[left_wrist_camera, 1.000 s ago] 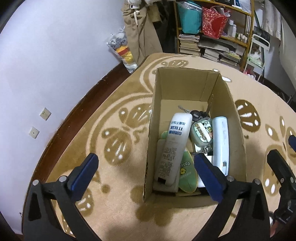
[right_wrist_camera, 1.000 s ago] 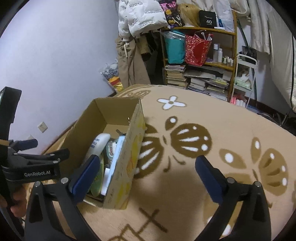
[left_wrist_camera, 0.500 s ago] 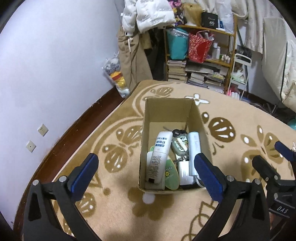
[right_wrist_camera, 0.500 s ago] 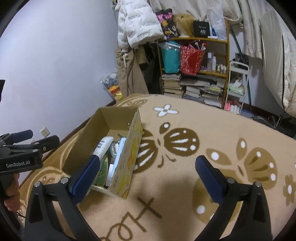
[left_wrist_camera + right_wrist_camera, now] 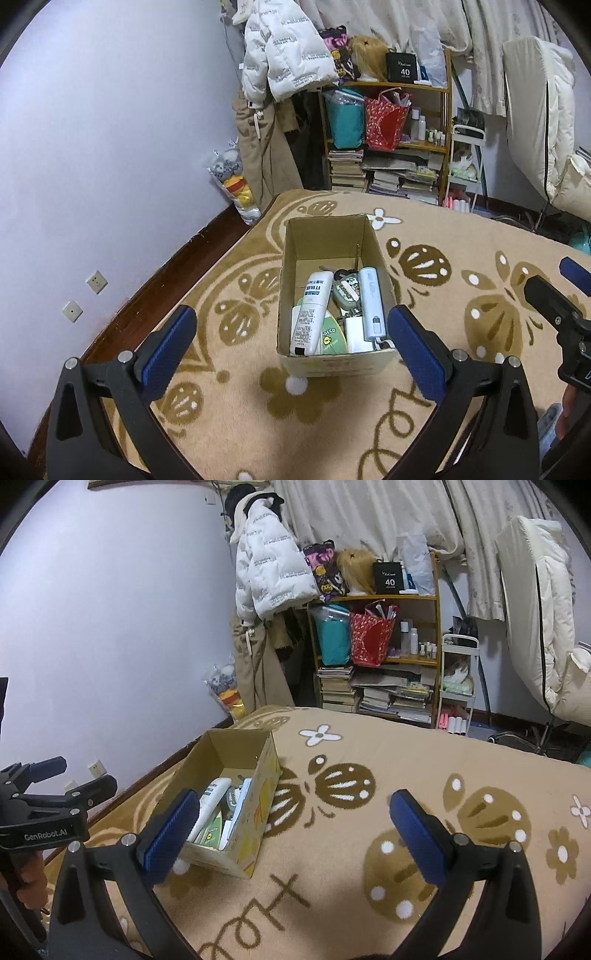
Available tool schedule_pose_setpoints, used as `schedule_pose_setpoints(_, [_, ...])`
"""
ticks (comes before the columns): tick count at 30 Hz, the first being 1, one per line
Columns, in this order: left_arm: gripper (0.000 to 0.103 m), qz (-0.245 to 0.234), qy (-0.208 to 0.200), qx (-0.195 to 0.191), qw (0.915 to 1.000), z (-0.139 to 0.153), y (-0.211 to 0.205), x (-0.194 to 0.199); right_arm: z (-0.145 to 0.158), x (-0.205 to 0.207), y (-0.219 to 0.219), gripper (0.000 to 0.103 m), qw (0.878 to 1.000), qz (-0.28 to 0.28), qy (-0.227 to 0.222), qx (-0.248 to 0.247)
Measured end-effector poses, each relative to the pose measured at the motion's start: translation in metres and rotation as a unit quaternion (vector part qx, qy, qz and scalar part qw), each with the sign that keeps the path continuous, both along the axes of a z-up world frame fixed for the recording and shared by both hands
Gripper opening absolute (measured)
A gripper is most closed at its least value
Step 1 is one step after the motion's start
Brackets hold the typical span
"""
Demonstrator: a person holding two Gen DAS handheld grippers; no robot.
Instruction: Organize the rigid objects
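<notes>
Nearest to me, my left gripper (image 5: 291,341) and right gripper (image 5: 295,829) both hang above the carpet (image 5: 332,413) with fingers spread wide, holding nothing. Beyond the left one sits the open cardboard box (image 5: 334,365); inside it lie a white tube (image 5: 312,312), a pale blue-white device (image 5: 371,304), a cartoon key fob (image 5: 347,291) and a green card (image 5: 332,338). Farther back, a bookshelf (image 5: 447,122) stands against the wall.

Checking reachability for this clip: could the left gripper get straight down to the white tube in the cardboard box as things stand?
Probably yes. The left gripper is open and empty, the cardboard box has no lid, and the white tube lies on top, uncovered.
</notes>
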State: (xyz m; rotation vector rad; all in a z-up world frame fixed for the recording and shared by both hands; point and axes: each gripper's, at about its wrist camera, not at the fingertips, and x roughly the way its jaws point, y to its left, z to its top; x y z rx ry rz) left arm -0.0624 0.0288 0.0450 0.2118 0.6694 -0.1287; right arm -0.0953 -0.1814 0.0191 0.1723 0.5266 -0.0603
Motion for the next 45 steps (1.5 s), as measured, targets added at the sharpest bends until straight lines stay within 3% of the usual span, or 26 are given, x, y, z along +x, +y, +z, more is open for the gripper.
schedule_pose_setpoints(15, [0.102,-0.006,-0.013,-0.013,0.9998,-0.006,-0.001,-0.018,-0.016,-0.034,-0.007,0.103,0.999,-0.024,-0.021,-0.008])
schedule_pose_setpoints(45, [0.102,-0.032,-0.004,0.007,0.9994,-0.017,-0.017,-0.018,-0.031,-0.035,-0.004,0.103,1.000,-0.025,-0.011,-0.013])
